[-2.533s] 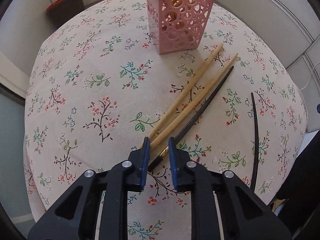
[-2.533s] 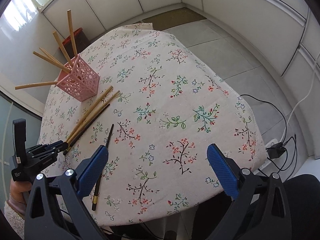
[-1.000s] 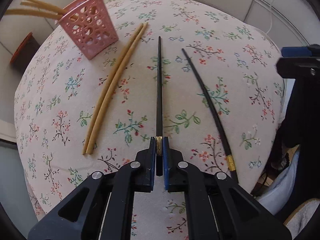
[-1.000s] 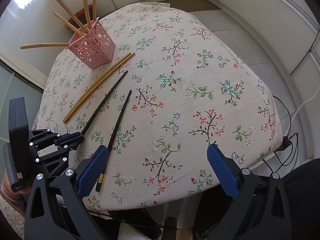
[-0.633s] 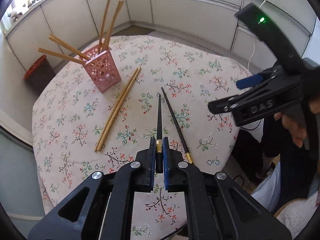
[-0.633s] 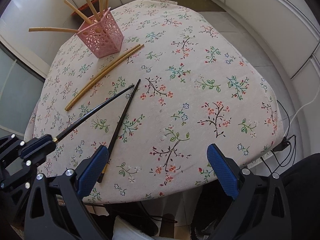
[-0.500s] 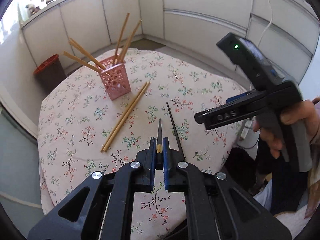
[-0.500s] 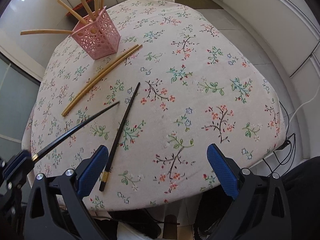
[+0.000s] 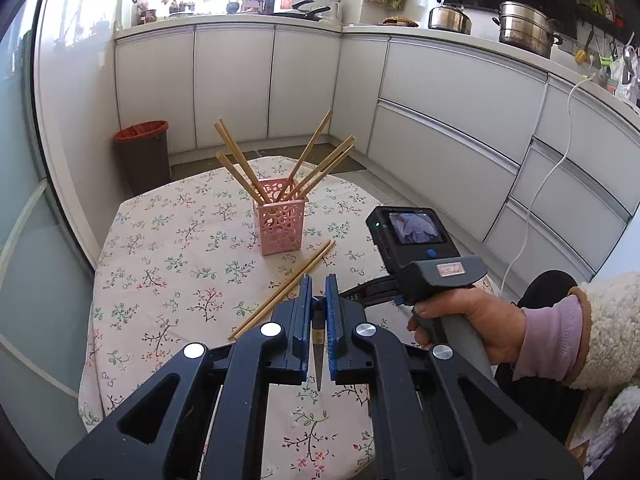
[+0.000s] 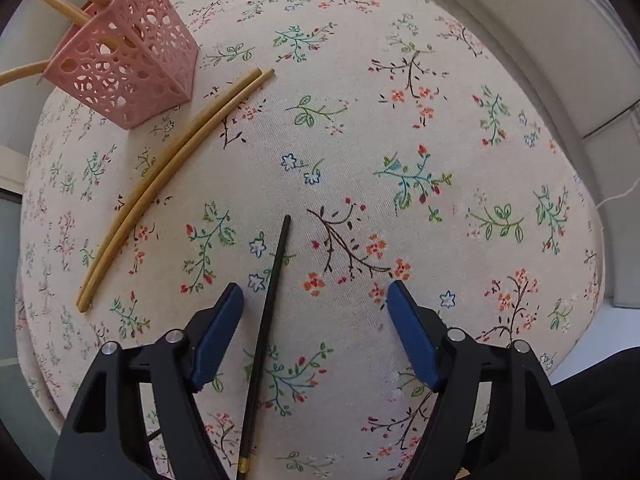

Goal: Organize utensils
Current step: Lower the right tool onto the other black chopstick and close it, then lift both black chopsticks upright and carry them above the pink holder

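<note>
The left hand-held gripper (image 9: 316, 312) is clenched on a thin black chopstick with a gold band (image 9: 318, 354), held up above the tabletop with the flowered cloth (image 9: 168, 264). The right hand-held gripper (image 10: 315, 296) is closing its blue pads, which do not press on anything. A second black chopstick (image 10: 269, 304) lies flat on the cloth between them, close to the left pad. Two light wooden chopsticks (image 10: 160, 184) lie side by side, touching, a bit farther out. Past them stands the pink plastic basket with round holes (image 10: 124, 76), holding more wooden chopsticks (image 9: 308, 172). A hand (image 9: 476, 328) in a pink and fluffy sleeve holds the right tool.
</note>
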Available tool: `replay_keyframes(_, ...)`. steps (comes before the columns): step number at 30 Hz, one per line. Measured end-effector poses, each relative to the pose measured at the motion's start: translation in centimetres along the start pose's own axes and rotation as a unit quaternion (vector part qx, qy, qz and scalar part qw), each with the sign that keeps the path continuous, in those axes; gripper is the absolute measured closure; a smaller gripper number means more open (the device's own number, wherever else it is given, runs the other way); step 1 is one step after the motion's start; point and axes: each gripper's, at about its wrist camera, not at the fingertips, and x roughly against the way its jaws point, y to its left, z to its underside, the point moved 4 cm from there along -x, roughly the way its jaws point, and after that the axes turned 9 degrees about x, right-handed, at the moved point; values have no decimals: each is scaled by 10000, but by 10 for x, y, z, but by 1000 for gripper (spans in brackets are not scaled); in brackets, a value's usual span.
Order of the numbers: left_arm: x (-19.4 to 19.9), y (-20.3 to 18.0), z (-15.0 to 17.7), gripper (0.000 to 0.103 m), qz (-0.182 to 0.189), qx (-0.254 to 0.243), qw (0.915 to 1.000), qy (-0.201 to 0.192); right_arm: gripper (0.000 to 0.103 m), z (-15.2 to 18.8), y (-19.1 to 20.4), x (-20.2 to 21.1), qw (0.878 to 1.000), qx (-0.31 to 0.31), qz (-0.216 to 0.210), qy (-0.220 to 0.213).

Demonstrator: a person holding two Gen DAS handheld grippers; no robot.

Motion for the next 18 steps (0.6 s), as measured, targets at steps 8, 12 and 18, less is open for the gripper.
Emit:
replay_keyframes(8,-2,6,-9,97,-79,203,9997,-149,97,-11,-2,6,9984,-358,-374,-232)
replay_keyframes(12,3,7,-14,97,-66,334,9992,-227,99,-5,-22,19,9946,-512,-823,-359)
replay_keyframes(18,5,4,-25,97,-195,517,9982,-216,99,16,-49,73,9884,-327,-1185,-894)
